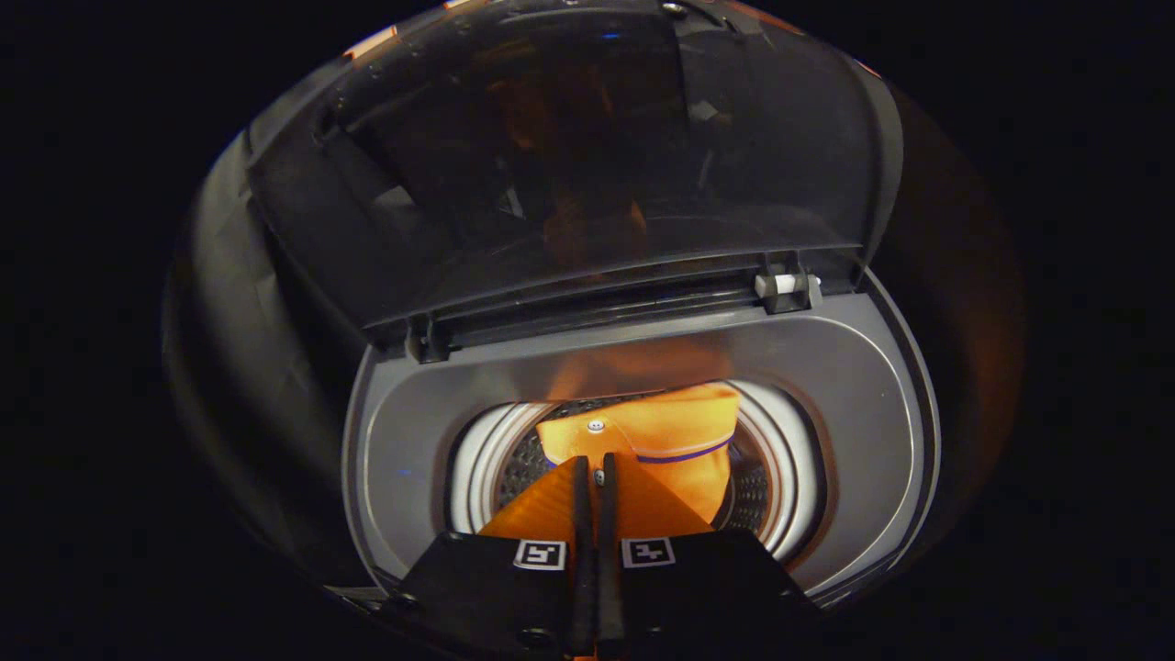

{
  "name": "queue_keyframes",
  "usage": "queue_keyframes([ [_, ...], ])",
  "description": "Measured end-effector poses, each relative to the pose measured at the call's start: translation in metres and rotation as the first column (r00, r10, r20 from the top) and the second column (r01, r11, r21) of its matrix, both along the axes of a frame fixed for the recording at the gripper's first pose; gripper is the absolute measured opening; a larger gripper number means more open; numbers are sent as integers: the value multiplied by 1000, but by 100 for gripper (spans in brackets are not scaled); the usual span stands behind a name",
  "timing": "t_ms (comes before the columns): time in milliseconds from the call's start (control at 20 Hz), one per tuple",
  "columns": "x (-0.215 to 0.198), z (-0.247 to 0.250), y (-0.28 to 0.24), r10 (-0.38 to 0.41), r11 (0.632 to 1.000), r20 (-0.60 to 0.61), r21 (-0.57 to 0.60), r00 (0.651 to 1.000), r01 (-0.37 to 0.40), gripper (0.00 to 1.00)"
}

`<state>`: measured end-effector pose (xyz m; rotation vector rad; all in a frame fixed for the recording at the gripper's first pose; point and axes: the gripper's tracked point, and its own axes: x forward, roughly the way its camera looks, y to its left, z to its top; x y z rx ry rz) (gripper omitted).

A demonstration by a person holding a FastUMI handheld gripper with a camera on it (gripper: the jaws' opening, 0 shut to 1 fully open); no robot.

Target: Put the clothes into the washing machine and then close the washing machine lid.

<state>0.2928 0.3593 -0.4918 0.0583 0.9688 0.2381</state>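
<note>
Orange cloth garment (675,431) with a thin purple stripe and a small white snap button hangs in the round mouth of the washing machine, partly down inside the perforated metal drum (523,464). The gripper (595,473) points down into that opening, its 2 fingers drawn close together with a fold of the orange fabric pinched between them; only a narrow slit separates the tips. Fabric spreads out to both sides of the fingers and rises ahead of them toward the far rim of the drum. A white ring (477,459) edges the drum opening, set in the grey plastic top deck (854,413) of the machine. Beyond the deck, the dark translucent lid (569,156) stands raised on its hinges, carrying a dim orange reflection. A small white hinge piece (780,285) sits at the lid's base.
</note>
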Motion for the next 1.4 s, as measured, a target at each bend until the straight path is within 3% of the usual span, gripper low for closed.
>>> queue_keyframes([
  [400, 2, -24, -7, 12, 998, -56, -59, 998, -15, 9],
  [500, 1, -26, -5, 0, 999, -55, -51, 999, -2, 14],
  [800, 0, -10, -15, 4, 997, -13, -81, 1000, -5, 99],
  [1100, -6, 32, -16, 4, 999, 55, -55, 998, -1, 100],
  [1400, -5, 156, -10, 44, 999, 247, -38, 968, -36, 99],
])
